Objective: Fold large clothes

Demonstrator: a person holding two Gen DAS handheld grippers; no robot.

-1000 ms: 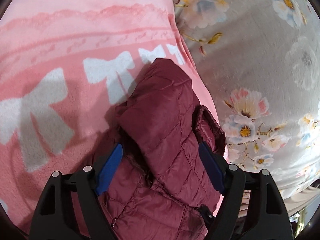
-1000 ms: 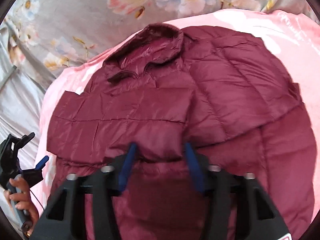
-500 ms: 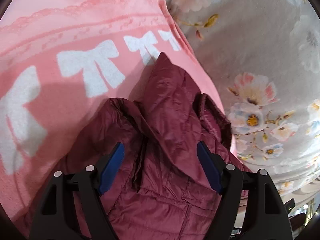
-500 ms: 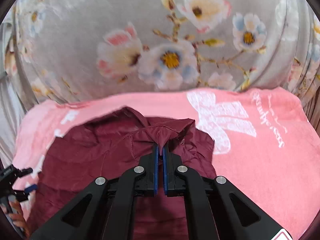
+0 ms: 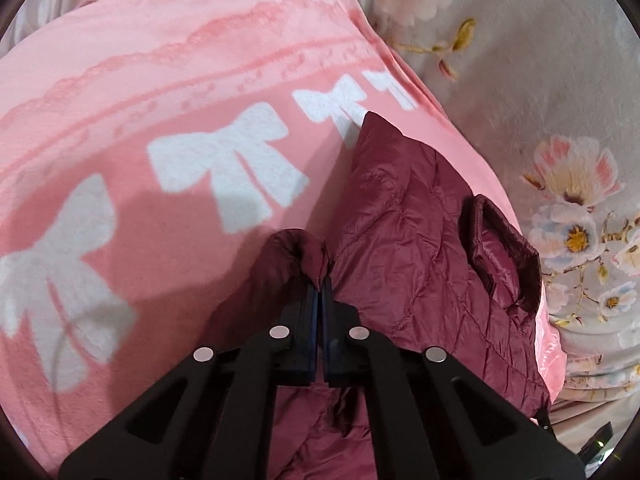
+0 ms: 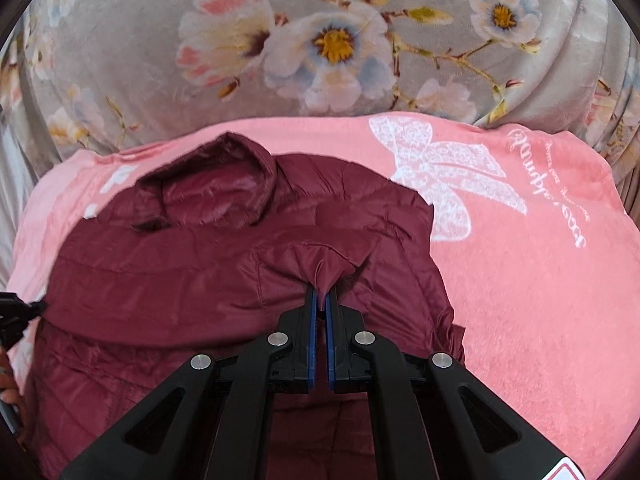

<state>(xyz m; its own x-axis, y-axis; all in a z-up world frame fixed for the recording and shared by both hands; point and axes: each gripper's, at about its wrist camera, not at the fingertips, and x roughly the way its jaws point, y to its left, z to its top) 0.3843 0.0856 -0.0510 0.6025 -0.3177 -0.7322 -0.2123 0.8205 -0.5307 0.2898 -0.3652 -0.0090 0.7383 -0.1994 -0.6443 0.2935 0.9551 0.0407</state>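
A maroon quilted jacket lies on a pink blanket printed with white bows. My left gripper is shut, its blue pads pinching a rolled fold at the jacket's left edge. In the right wrist view the jacket spreads out with its collar at the far end. My right gripper is shut on a pinched-up peak of jacket fabric, lifted slightly off the layer below. The jacket's lower part is hidden under both grippers.
A grey floral blanket surrounds the pink blanket at the far side, and shows on the right in the left wrist view. The other gripper and a hand show at the left edge.
The left jaws were wide open around the jacket and have closed on a fold at its edge. The right jaws shut on the fabric, then pulled it up and back a little.
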